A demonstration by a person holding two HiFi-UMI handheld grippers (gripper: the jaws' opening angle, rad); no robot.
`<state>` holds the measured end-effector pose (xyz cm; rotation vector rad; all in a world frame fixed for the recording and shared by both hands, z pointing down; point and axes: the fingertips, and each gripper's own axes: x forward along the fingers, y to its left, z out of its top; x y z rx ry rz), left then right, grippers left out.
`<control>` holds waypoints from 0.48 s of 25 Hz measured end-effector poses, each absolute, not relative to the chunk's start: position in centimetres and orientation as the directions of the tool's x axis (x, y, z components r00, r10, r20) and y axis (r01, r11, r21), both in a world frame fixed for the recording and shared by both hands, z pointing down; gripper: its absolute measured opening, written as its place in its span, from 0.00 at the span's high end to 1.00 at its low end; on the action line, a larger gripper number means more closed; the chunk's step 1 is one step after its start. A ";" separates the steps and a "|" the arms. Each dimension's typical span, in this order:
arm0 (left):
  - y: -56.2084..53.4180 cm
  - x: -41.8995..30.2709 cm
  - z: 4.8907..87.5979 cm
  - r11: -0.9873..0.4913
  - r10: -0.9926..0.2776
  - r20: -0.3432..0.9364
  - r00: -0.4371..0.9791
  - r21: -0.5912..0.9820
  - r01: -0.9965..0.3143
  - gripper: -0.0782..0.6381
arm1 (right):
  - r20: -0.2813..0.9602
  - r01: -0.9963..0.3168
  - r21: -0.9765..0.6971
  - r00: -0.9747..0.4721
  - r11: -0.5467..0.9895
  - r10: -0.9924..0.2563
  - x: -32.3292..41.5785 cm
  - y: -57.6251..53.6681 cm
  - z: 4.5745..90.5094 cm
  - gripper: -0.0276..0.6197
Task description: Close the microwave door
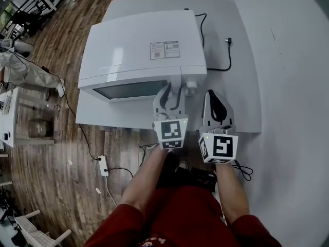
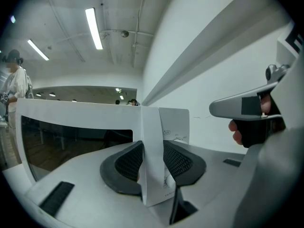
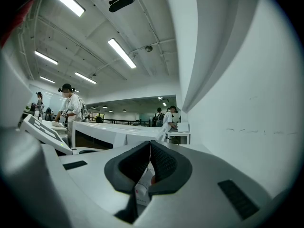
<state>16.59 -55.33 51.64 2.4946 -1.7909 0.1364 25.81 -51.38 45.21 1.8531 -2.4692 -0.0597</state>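
A white microwave (image 1: pixel 144 50) stands on a white table (image 1: pixel 247 86). Its door (image 1: pixel 131 90), with a dark window, faces me. My left gripper (image 1: pixel 172 94) sits at the door's right edge. In the left gripper view a white door edge (image 2: pixel 152 141) stands upright between the two dark pads, and my left gripper (image 2: pixel 153 163) is shut on it. The control panel (image 2: pixel 176 127) shows just behind that edge. My right gripper (image 1: pixel 216 107) hangs to the right of the microwave over the table. It holds nothing, and my right gripper (image 3: pixel 150 163) is shut.
A black power cord (image 1: pixel 218 60) runs over the table behind the microwave. A white wall (image 1: pixel 293 86) closes the right side. A power strip (image 1: pixel 104 164) and cables lie on the wooden floor below the table's front edge. A person (image 3: pixel 71 106) stands at other tables far left.
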 end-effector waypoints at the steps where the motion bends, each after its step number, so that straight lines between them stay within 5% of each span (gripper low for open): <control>1: -55.3 16.6 51.7 -0.323 -0.940 0.112 0.321 0.006 -0.946 0.69 | 0.020 -0.958 0.063 -0.279 0.280 -0.960 25.8 -51.3 45.2 0.91; 12: -52.6 16.4 51.8 -0.334 -0.936 0.120 0.332 0.000 -0.942 0.69 | 0.005 -0.954 0.056 -0.294 0.294 -0.956 25.7 -49.8 44.6 0.91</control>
